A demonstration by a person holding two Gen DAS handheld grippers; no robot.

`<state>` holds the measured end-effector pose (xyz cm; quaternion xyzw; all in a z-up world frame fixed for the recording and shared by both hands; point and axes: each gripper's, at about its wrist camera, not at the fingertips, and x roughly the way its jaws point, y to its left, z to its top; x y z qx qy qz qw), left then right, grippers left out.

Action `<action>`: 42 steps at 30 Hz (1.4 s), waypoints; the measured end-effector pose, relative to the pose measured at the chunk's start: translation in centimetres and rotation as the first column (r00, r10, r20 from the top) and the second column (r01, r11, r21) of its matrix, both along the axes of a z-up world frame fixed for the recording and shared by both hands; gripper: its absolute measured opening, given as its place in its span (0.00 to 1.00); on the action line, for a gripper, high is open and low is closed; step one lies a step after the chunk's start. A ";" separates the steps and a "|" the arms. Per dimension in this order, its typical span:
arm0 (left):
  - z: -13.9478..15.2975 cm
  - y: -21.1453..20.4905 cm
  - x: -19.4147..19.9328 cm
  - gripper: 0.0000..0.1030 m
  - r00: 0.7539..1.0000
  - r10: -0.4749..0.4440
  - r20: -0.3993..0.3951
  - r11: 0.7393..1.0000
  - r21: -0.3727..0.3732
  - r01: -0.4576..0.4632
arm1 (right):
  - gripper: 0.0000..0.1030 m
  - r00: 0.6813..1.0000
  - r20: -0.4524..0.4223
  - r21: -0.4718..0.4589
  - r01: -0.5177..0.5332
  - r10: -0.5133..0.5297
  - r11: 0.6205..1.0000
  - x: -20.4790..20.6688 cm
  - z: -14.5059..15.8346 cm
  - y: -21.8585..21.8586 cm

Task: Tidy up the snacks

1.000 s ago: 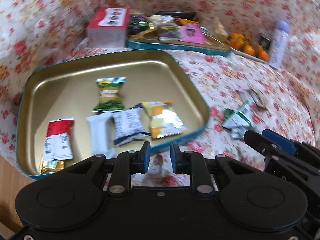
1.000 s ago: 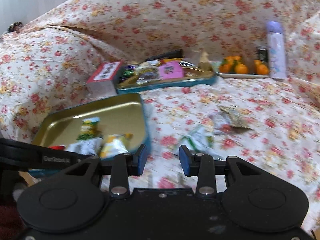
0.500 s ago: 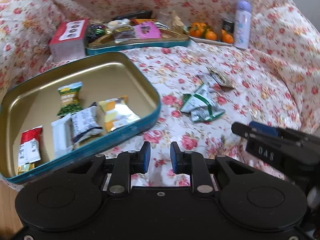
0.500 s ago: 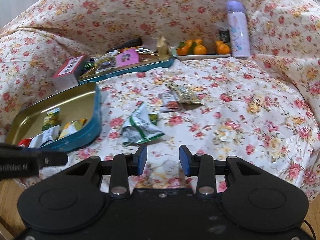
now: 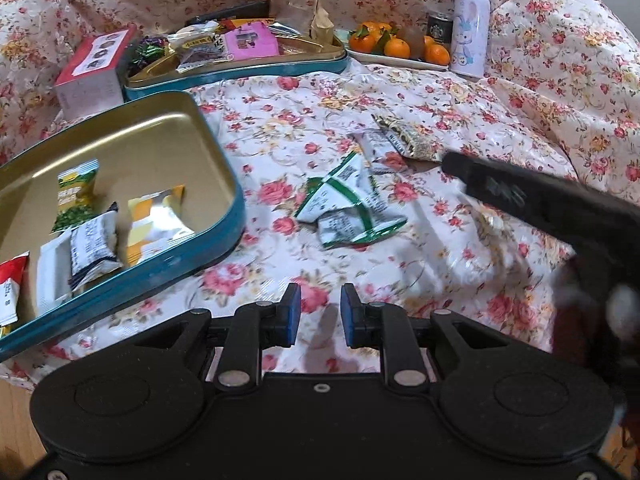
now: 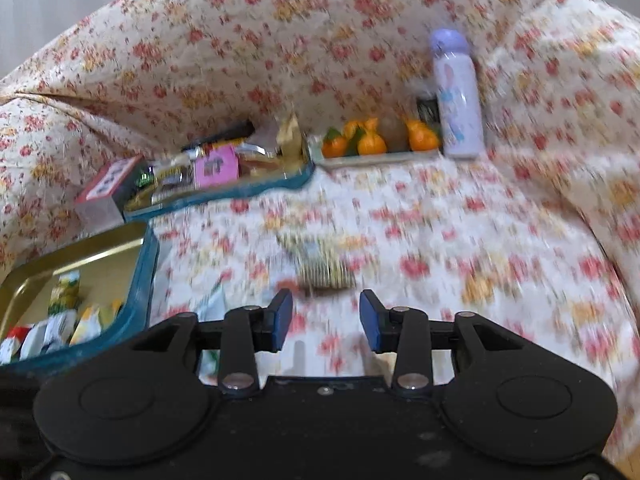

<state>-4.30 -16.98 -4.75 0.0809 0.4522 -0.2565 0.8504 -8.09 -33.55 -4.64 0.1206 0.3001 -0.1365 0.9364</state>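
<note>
A teal tin tray (image 5: 224,236) with a gold inside sits at the left and holds several snack packets (image 5: 94,240); it also shows in the right wrist view (image 6: 140,300). Loose on the floral cloth lie green-and-white packets (image 5: 348,204), a small white packet (image 5: 376,148) and a gold patterned packet (image 5: 412,140), which is blurred in the right wrist view (image 6: 324,268). My left gripper (image 5: 316,314) is open and empty above the cloth near the tray's corner. My right gripper (image 6: 326,320) is open and empty, just short of the gold packet; its arm crosses the left wrist view (image 5: 540,200).
A second teal tray (image 5: 240,68) full of snacks and a red-topped box (image 5: 90,76) stand at the back left. A plate of oranges (image 5: 396,46), a dark can (image 5: 438,28) and a lilac bottle (image 5: 470,28) stand at the back right. Floral cloth rises all round.
Both grippers have swung right, away from the tin tray, toward the loose packets. The right gripper has dropped closer to the gold packet. Both stay open and empty.
</note>
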 end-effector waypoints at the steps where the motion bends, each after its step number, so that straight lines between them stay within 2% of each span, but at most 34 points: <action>1: 0.1 -0.2 0.1 0.28 1.000 0.005 0.000 1.000 -0.001 -0.005 | 0.43 1.000 0.009 -0.004 -0.003 0.003 1.000 0.8 -0.1 -0.2; 7: 0.3 -1.1 1.0 0.28 0.999 0.042 0.001 0.999 -0.002 -0.042 | 0.44 1.000 0.004 0.050 -0.017 0.017 0.999 5.3 -1.4 -2.0; 12: 0.1 -1.9 2.2 0.28 0.998 0.066 -0.014 0.998 0.001 -0.066 | 0.44 0.999 -0.023 0.033 -0.035 0.035 0.999 7.5 -2.8 -2.3; 20: -0.7 -3.5 3.5 0.28 0.996 0.078 -0.030 0.997 0.014 -0.078 | 0.41 0.998 -0.045 -0.080 -0.036 0.033 0.996 6.9 -4.2 -3.4; 28: -1.0 -5.4 4.8 0.28 0.996 0.066 -0.052 0.998 -0.012 -0.067 | 0.41 0.999 -0.034 -0.123 -0.005 0.001 0.992 6.7 -4.4 -6.0; 33: -1.0 -6.6 5.5 0.28 0.996 0.057 -0.065 0.998 -0.030 -0.059 | 0.42 1.000 -0.016 -0.068 0.023 -0.025 0.997 7.2 -4.5 -7.8; 38: -1.0 -8.4 5.5 0.28 0.998 0.021 -0.061 0.999 -0.025 -0.022 | 0.41 0.998 0.040 0.035 0.041 -0.042 0.999 6.8 -4.8 -9.5; 42: -1.3 -9.9 5.2 0.28 0.998 -0.024 -0.057 1.000 -0.020 0.023 | 0.41 0.997 0.052 0.050 0.047 -0.050 0.998 6.6 -4.9 -9.4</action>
